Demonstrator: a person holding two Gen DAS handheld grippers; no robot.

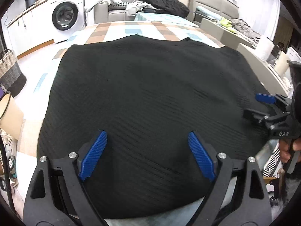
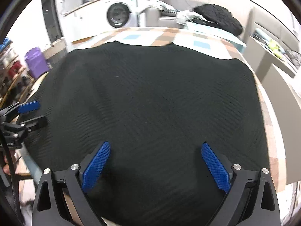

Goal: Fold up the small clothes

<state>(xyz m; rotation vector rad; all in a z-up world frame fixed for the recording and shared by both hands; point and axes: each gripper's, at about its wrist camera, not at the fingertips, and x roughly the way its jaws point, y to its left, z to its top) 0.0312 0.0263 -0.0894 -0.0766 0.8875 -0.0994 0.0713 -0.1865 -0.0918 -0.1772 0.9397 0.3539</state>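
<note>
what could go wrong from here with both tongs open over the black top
Both the left tongs and right tongs are open with nothing pinched, so closing on the flat middle of the black garment may bunch it instead of catching an edge. The garment reaches the checked cloth's right edge and could slip off if dragged. Pinching too deep might grab that cloth as well.

The garment (image 1: pixel 150 103) filling mid-frame is black with a fine ribbed weave. The cloth under it (image 1: pixel 120 32), upper frame, is checked brown, white and light blue. Both grippers' pads (image 1: pixel 95 154) are blue, textured.
</note>
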